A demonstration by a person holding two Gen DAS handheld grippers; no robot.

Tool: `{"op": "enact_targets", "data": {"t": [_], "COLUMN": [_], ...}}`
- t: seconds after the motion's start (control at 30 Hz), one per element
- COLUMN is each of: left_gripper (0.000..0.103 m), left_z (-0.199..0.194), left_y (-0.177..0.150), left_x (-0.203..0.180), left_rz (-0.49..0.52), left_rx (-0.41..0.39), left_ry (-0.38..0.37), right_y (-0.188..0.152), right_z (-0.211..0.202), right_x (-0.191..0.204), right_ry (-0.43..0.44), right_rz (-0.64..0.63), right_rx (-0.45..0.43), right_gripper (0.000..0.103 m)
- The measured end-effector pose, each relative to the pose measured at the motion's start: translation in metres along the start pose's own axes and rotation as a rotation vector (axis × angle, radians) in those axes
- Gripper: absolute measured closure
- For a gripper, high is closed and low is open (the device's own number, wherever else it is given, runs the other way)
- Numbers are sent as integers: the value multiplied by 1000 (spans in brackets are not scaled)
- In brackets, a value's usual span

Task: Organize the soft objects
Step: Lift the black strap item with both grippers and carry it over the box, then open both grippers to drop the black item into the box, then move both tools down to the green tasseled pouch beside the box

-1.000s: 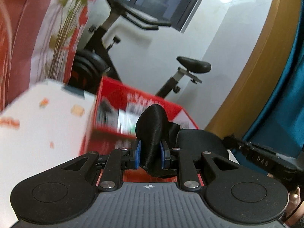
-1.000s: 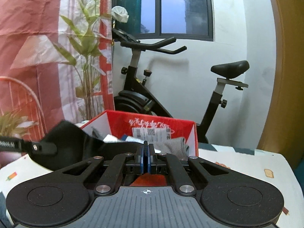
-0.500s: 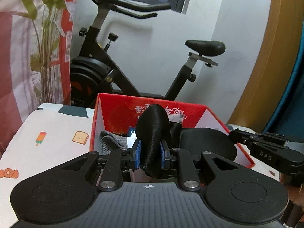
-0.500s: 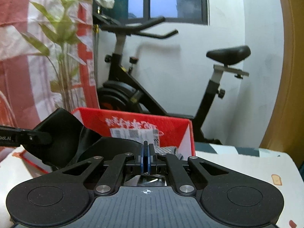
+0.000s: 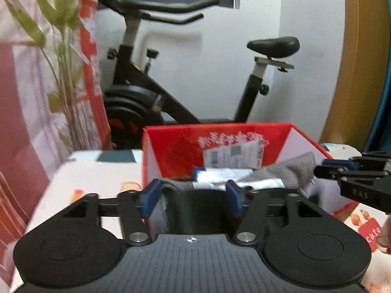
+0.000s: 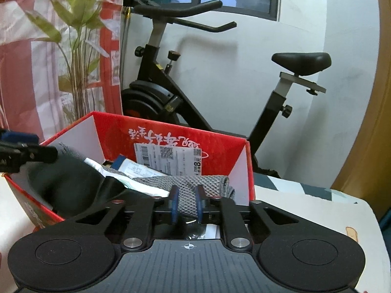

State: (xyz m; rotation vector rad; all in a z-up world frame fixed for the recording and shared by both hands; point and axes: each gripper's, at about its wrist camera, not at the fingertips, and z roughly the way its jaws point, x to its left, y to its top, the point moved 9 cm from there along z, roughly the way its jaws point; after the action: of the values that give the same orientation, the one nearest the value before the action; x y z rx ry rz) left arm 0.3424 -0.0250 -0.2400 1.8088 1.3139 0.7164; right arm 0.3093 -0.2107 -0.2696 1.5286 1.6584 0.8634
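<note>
While both grippers point into the red cardboard box [image 6: 171,136], its soft things lie inside.
Left gripper [image 5: 193,196] is opening, its blue pads clear of the black satin cloth [image 5: 198,210] lying between them in the box. Right gripper [image 6: 187,205] is opening a little, the grey knitted cloth [image 6: 188,190] between its pads without clear pressing. Behind the box stands a black exercise bike [image 6: 171,92].

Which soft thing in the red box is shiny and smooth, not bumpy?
The black cloth, at the left side of the red box in the right wrist view. It is smooth and glossy, while the grey cloth beside it has a bumpy knitted weave.
</note>
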Motion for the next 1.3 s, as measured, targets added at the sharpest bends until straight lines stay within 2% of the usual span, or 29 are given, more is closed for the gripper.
{"op": "enact_targets", "data": {"t": [0.07,0.13,0.17,0.2,0.27,0.37,0.4,0.47,0.63,0.83,0.87,0.97,1.07,1.17,1.3], "left_gripper": [28,12,7,0,0,0,0,0,0,0,0,0,0,0,0], "left_z": [-10,-21,-28,-33,-46,-60,-65,-75,-92,-104,-107,-109,-108,-103,-97], "left_y": [7,13,15,17,18,17,16,12,-18,-61,-67,-82,-100,-117,-135], "left_x": [4,8,10,10,9,3,0,-6,-19,-29,-31,-39,-49,-54,-53], "left_rz": [-4,-13,-20,-24,-16,22,33,37,8,-17,-27,-19,10,14,7], "left_rx": [-24,-45,-53,-58,-62,-62,-60,-63,-26,20,19,15,18,46,82], "left_ry": [19,36,46,58,89,106,108,92,28,-12,-24,-39,-36,-50,-63], "right_y": [1,2,3,3,4,4,3,0,-18,-65,-76,-109,-143,-167,-180], "right_z": [-6,-15,-19,-24,-36,-51,-56,-67,-97,-126,-129,-132,-131,-130,-125], "right_x": [1,1,1,1,0,-2,-1,1,6,10,10,10,14,16,18], "right_ry": [8,14,18,24,39,42,36,43,58,46,45,38,31,30,27], "right_rz": [11,15,19,28,56,74,72,74,89,110,117,132,120,128,137], "right_rx": [-7,-18,-22,-27,-43,-54,-50,-53,-47,-8,6,73,155,200,222], "right_gripper": [82,72,58,39,22,15,8,0,1,1,2,17,18,18,21]}}
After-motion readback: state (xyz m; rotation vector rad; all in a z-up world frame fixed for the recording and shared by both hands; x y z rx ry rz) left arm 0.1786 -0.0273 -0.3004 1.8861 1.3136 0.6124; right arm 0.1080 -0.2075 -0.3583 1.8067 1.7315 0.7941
